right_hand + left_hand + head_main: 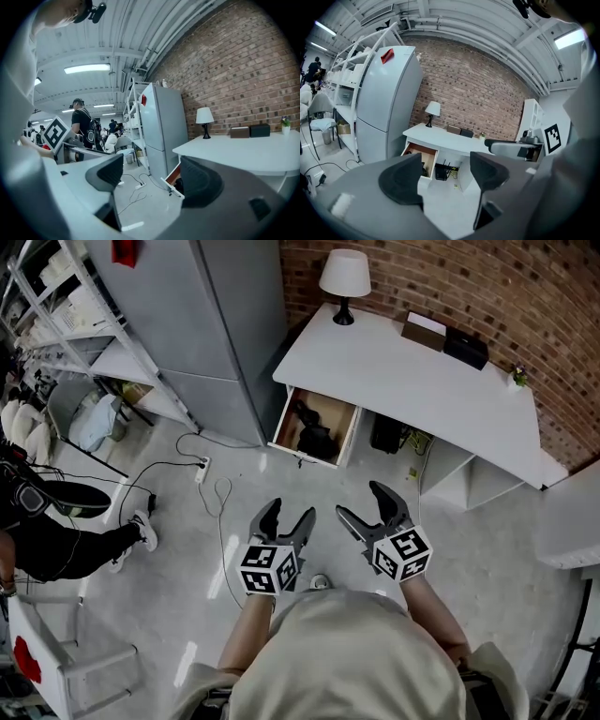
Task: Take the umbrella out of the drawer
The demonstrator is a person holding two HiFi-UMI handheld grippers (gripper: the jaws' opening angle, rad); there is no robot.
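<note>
Two hand-held grippers out in front, and both are empty. The left hand-held gripper (291, 512) has its jaws spread, with only floor and the far-off drawer showing between them. The right hand-held gripper (359, 500) stands wide too, nothing between its pads. They ride side by side, aimed toward the far brick wall and well short of the target. That reads to me as an approach, jaws readied ahead of the reach.

The drawer (284, 423) is already pulled out from the left end of the white counter (403, 371), just right of the tall grey fridge (234, 324), so no opening step looks needed. Inside, on its wooden bottom, lie dark things, a slimmer one toward the far side and a bulkier one nearer the front.

The umbrella (317, 439) is, by my guess, that black bundle: folded, compact, matte. From this far I can't make out a handle or strap, nor tell whether the two dark shapes are one item.

Up on the counter a white-shaded table lamp (344, 277) stands at the far left end, with two boxes (466, 346) further right, all clear of the drawer. A power strip with its cable (202, 470) lies on the floor to the left of the path, worth stepping round
</note>
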